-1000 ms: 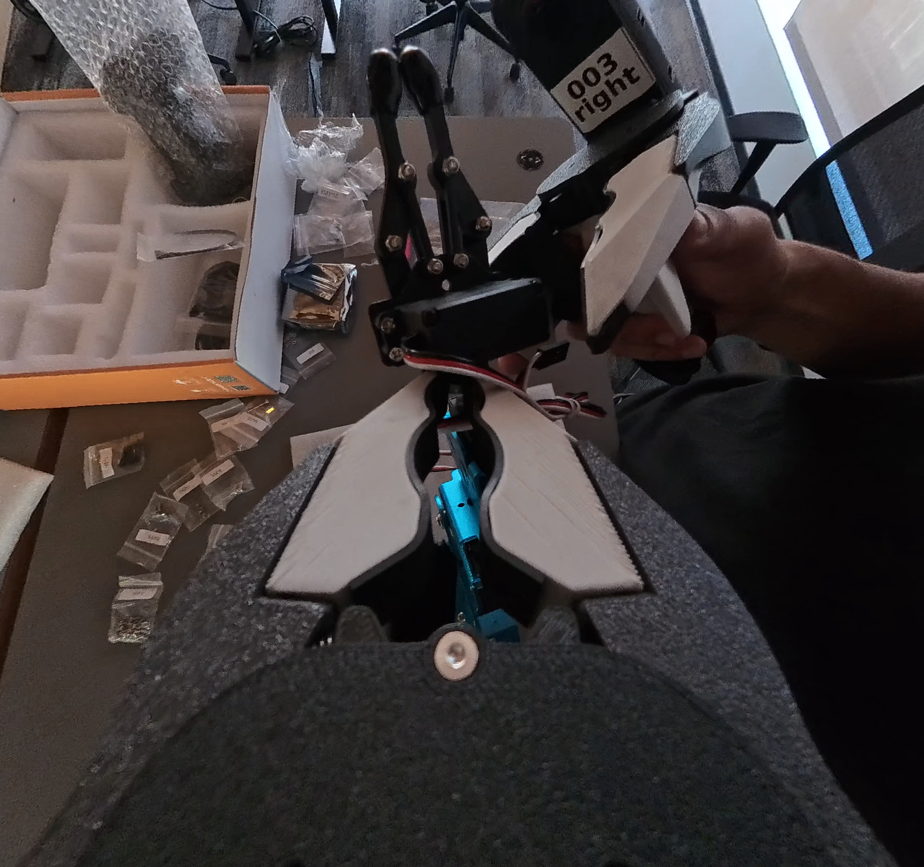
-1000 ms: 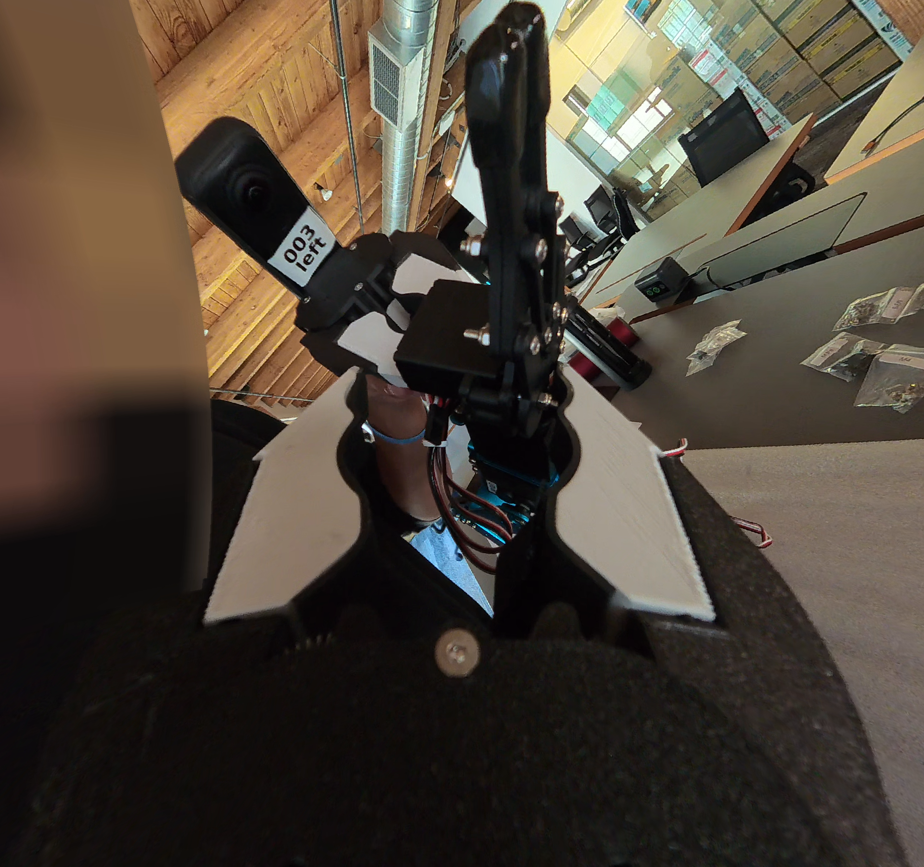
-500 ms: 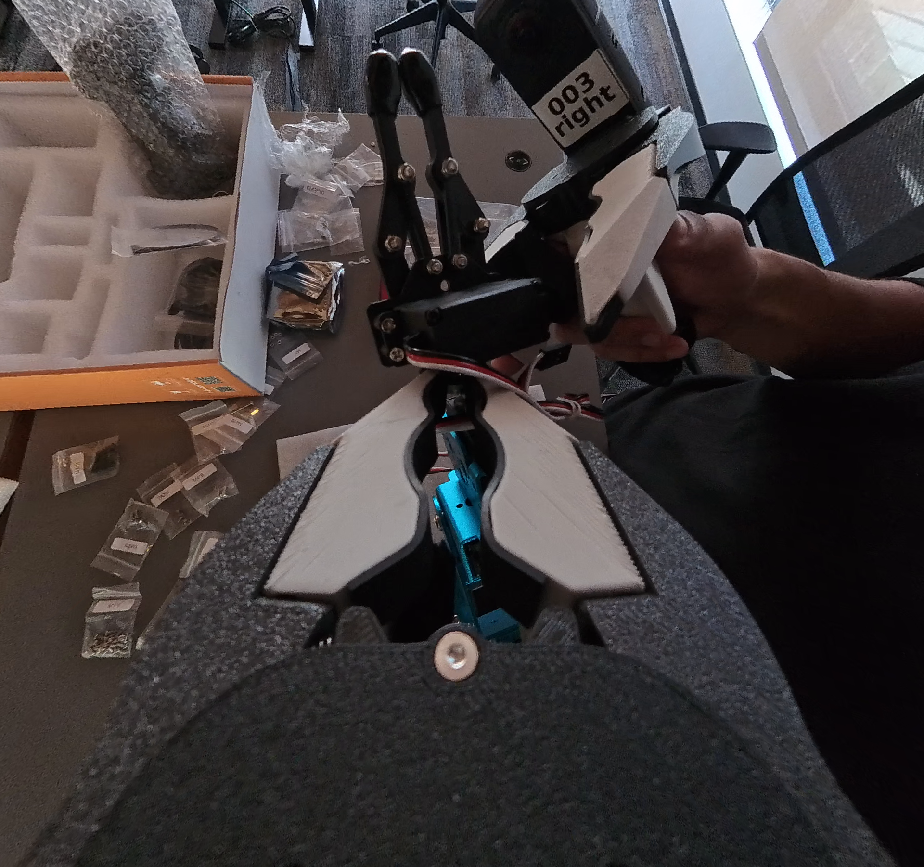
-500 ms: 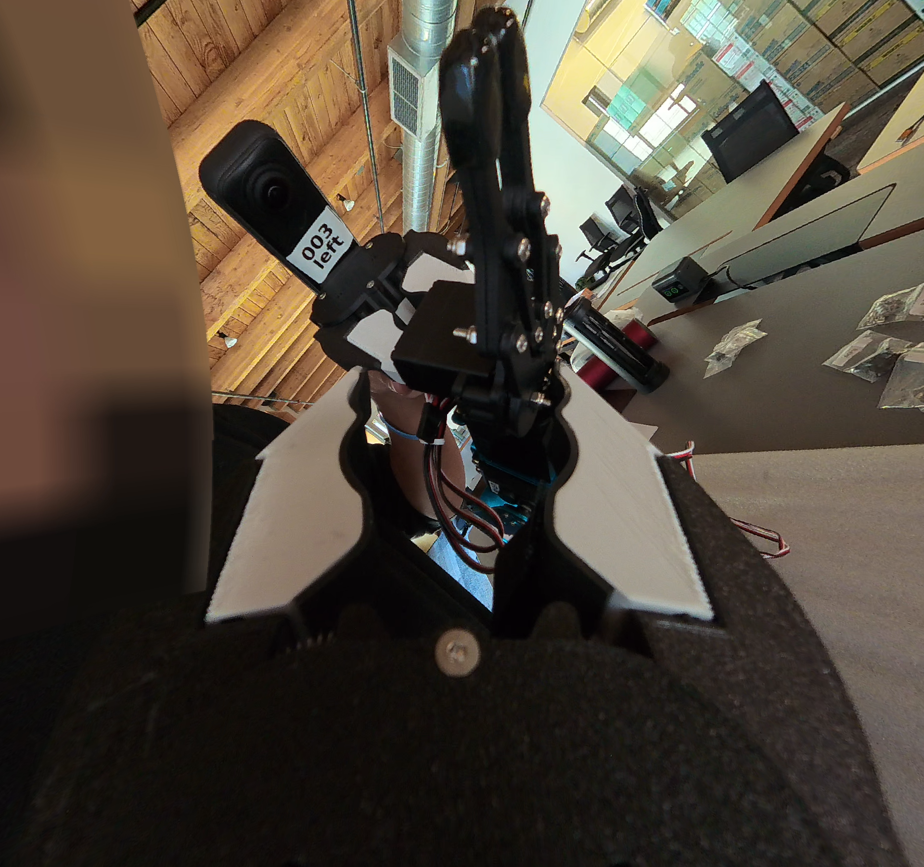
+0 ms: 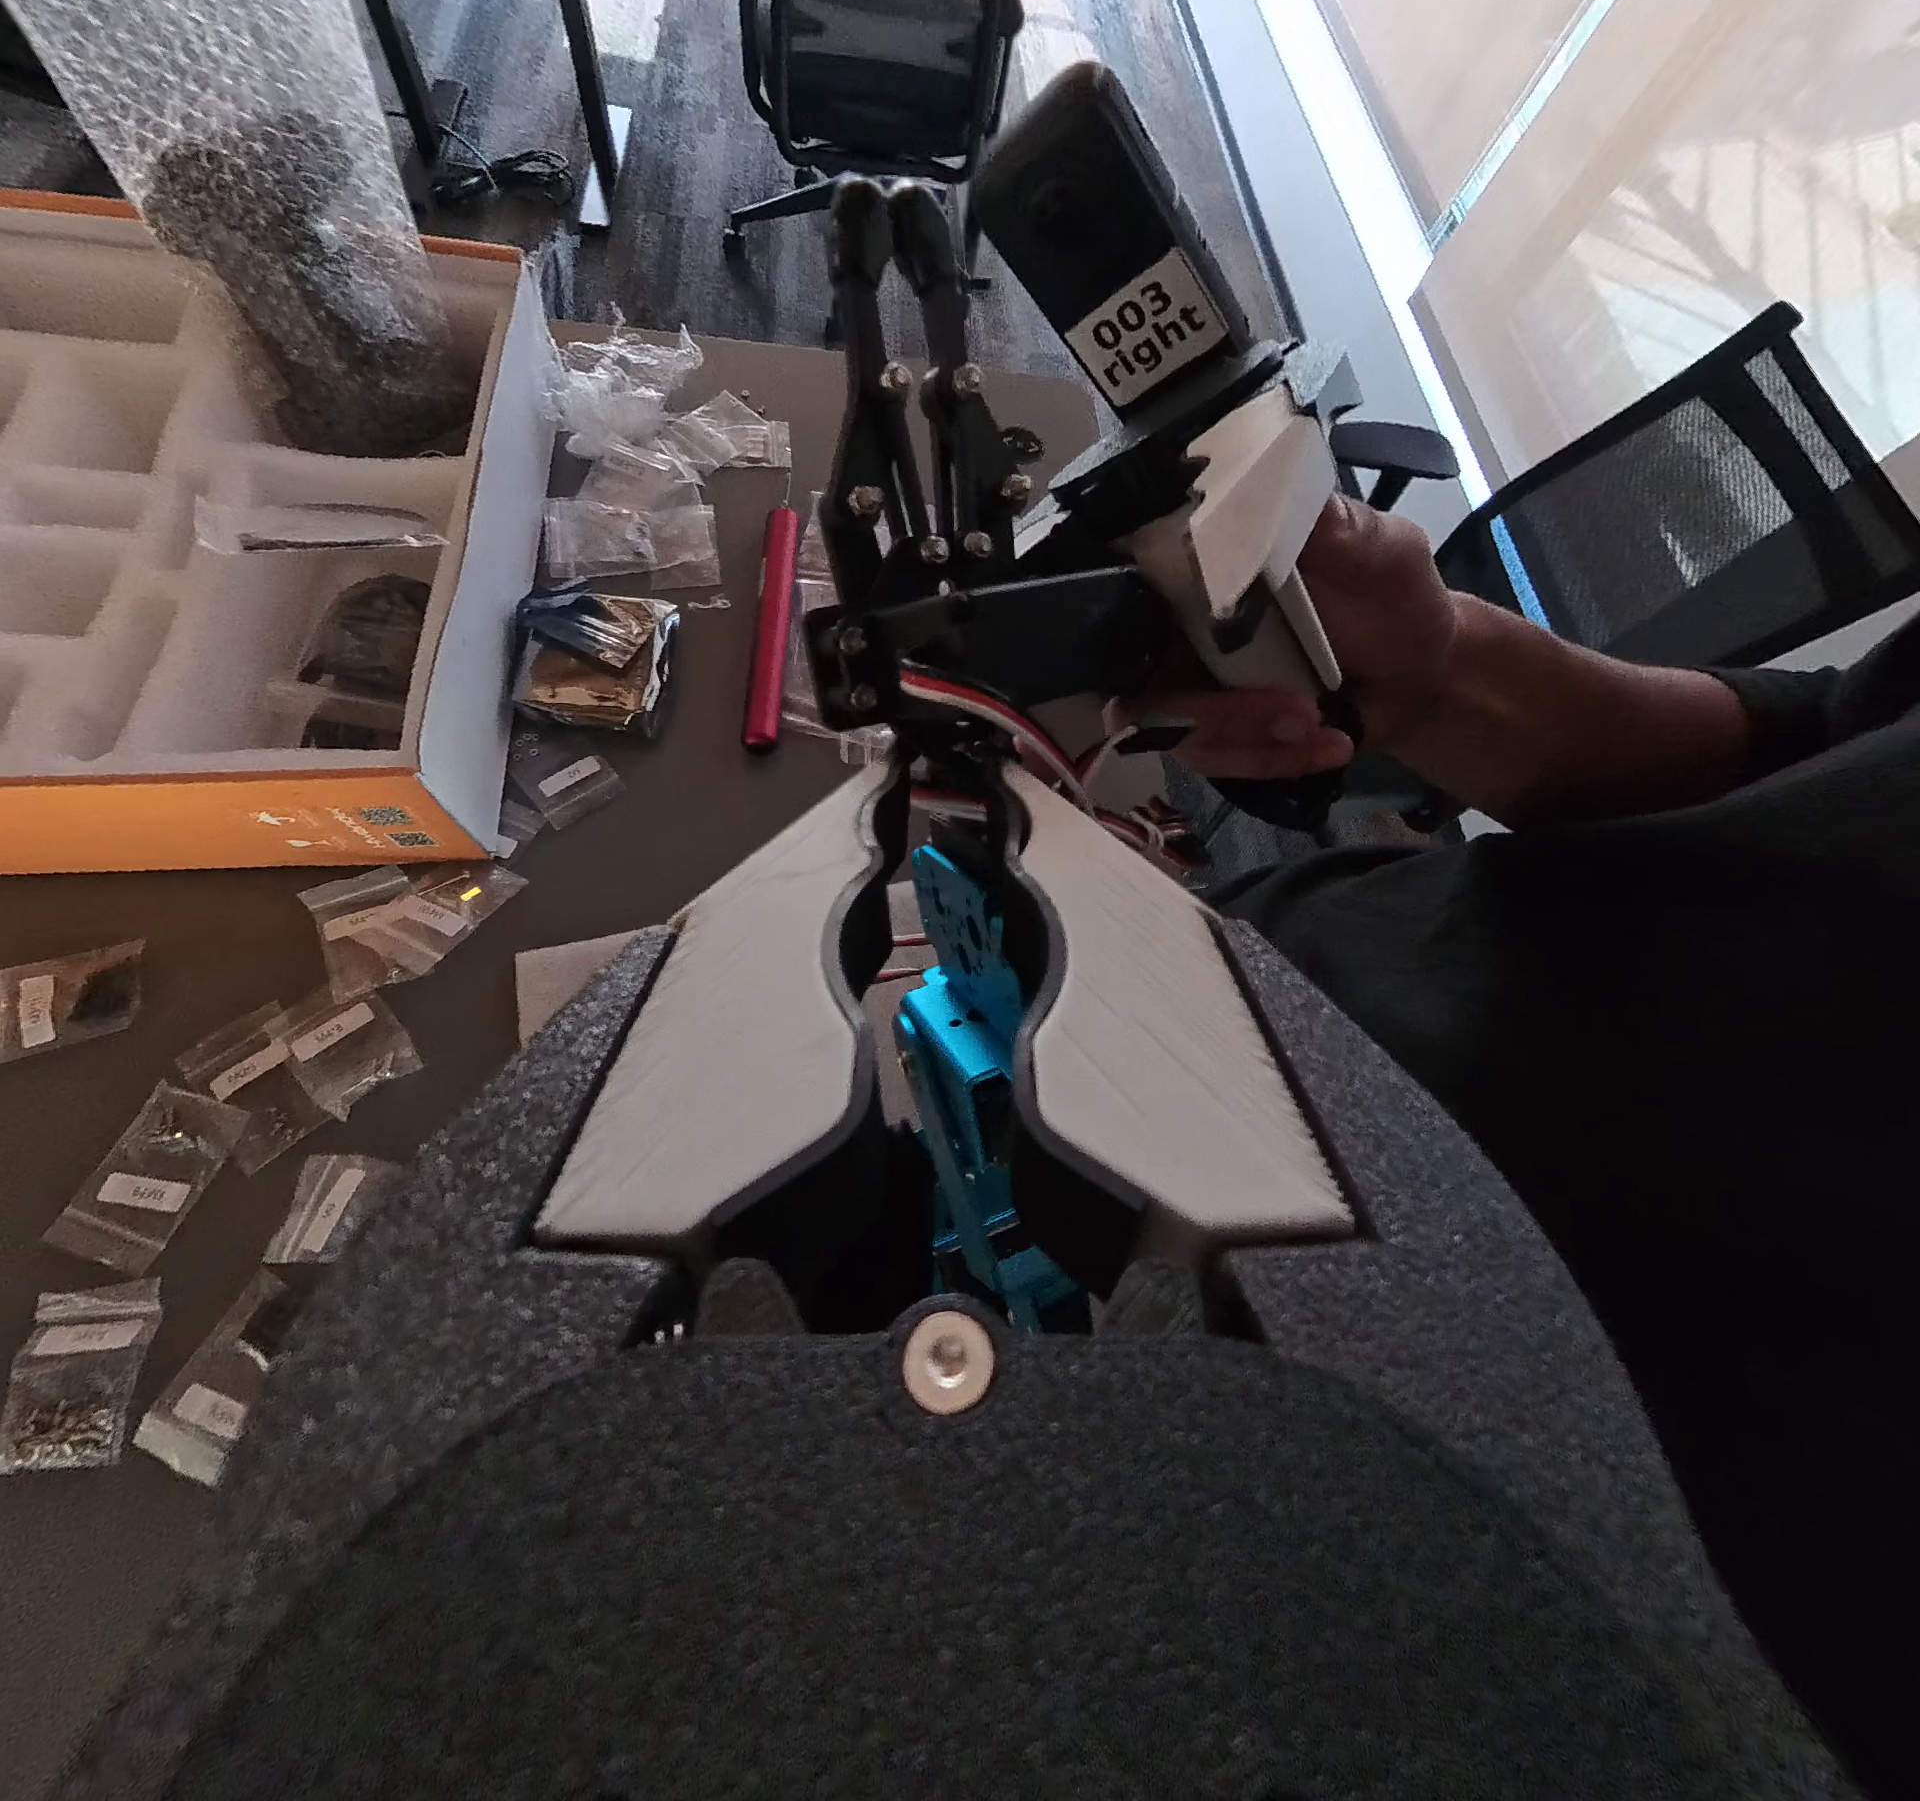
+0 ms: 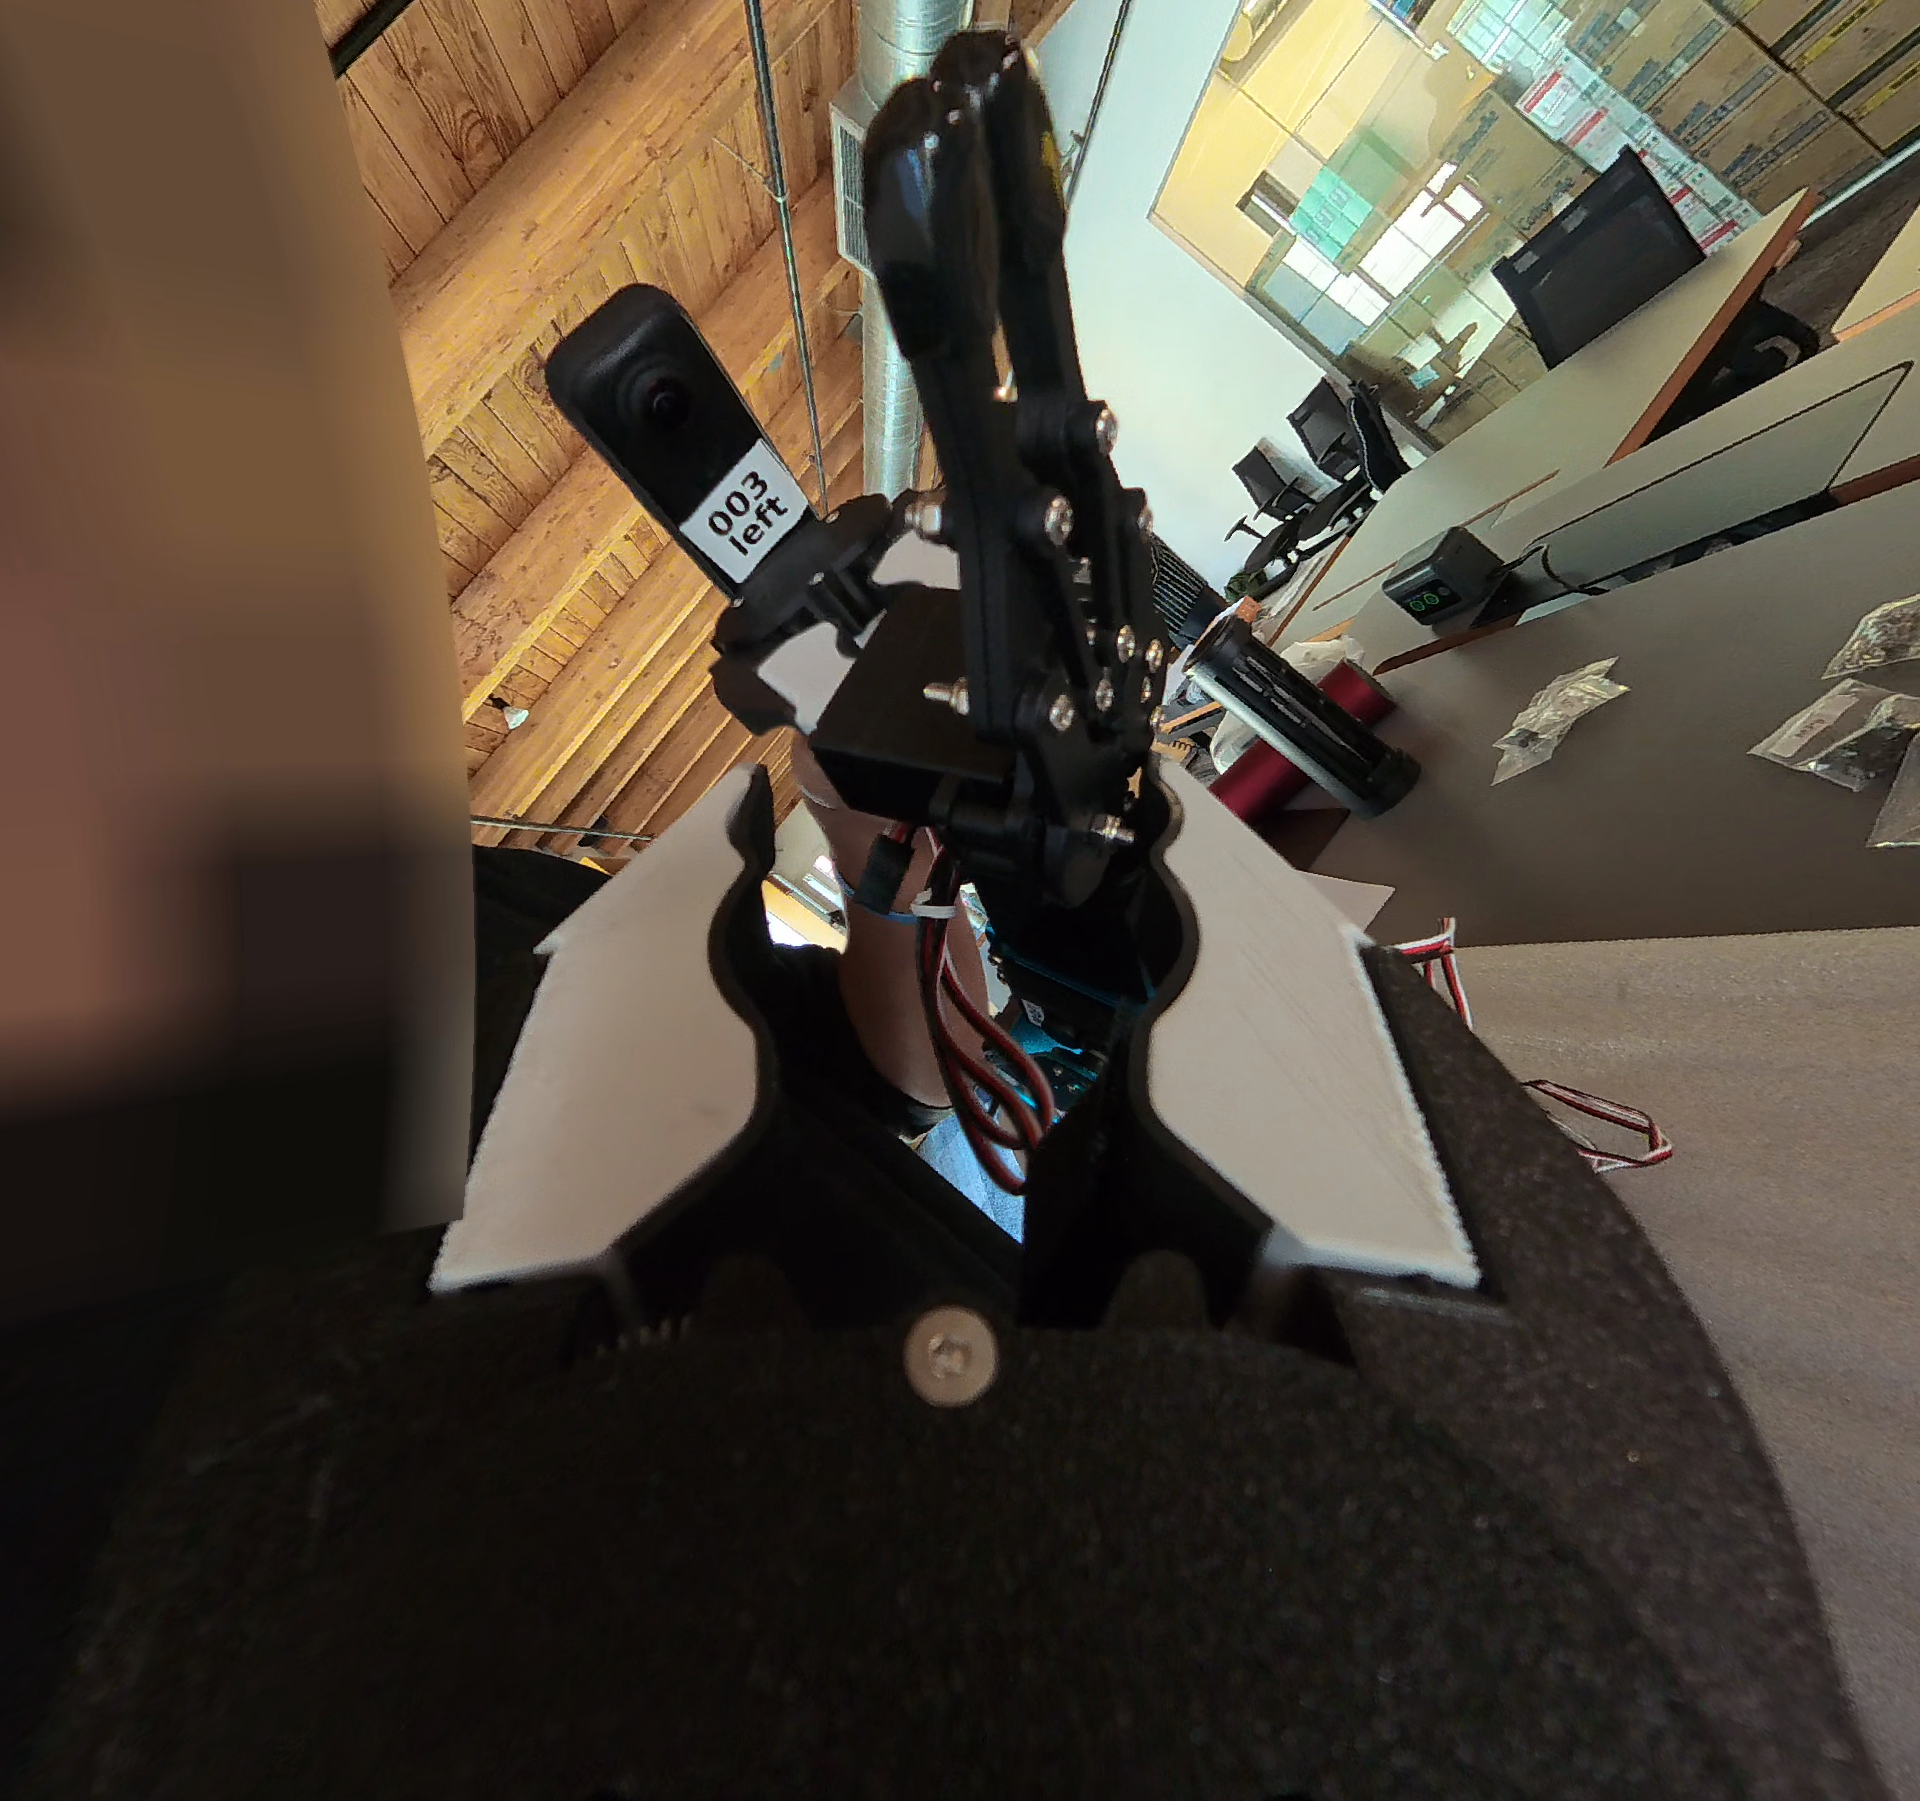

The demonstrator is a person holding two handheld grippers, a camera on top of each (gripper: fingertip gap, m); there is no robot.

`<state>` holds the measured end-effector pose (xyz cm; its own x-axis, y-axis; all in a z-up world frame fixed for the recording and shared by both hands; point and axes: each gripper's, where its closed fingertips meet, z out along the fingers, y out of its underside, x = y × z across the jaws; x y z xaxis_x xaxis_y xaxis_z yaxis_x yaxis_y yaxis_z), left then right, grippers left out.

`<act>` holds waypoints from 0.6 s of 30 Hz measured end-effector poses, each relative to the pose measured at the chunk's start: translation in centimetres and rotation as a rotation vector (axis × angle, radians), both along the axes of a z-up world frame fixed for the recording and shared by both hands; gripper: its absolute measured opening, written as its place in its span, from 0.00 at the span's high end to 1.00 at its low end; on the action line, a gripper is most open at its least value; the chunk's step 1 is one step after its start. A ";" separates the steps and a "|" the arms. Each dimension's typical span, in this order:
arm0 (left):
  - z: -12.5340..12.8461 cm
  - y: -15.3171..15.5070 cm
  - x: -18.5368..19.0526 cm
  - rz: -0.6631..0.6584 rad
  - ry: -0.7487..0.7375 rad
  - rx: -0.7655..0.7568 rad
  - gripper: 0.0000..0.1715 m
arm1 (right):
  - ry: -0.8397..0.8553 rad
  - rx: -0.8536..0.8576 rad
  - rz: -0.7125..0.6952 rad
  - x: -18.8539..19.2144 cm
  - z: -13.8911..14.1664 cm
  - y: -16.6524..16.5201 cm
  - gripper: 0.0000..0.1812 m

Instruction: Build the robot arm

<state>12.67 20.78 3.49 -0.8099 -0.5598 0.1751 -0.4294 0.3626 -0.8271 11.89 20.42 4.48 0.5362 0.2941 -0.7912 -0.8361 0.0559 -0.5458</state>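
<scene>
A small robot arm is held above a brown table (image 5: pixel 644 816). It has blue metal brackets (image 5: pixel 961 1055), a black servo (image 5: pixel 987 629), red, white and black wires, and a black claw (image 5: pixel 904 380) with its tips together. My left gripper (image 5: pixel 940 795) is shut on the blue bracket just below the servo. My right gripper (image 6: pixel 961 795) stands with its jaws apart on either side of the claw's base (image 6: pixel 1049 816). The base lies against the right finger (image 6: pixel 1299 1024), with a gap on the left. One of its white fingers (image 5: pixel 1257 525) and a hand (image 5: pixel 1382 650) show beside the servo.
An orange and white box (image 5: pixel 457 608) with a foam insert and a bubble-wrapped bundle (image 5: pixel 281 224) stands at the left. Several small bags of hardware (image 5: pixel 135 1190) and a red rod (image 5: pixel 769 629) lie on the table. A black cylinder (image 6: pixel 1299 712) lies farther back. A person's dark clothing fills the right. Left and right tips are no more than a few centimetres apart.
Both grippers and the robot arm have swung over the table, and the red rod has come into view. In the right wrist view the claw has tilted left and the jaws have narrowed slightly.
</scene>
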 end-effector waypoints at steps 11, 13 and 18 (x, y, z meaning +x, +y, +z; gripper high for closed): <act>-1.2 -0.8 0.9 -0.042 -0.048 0.085 0.89 | -0.012 -0.021 -0.010 0.1 -0.1 0.1 0.61; -1.4 -0.7 1.2 -0.029 -0.052 0.106 0.88 | -0.011 -0.023 -0.019 0.2 -0.2 0.1 0.59; -1.3 -0.6 1.2 0.008 -0.108 0.162 0.88 | -0.010 -0.021 -0.018 0.3 -0.2 0.1 0.59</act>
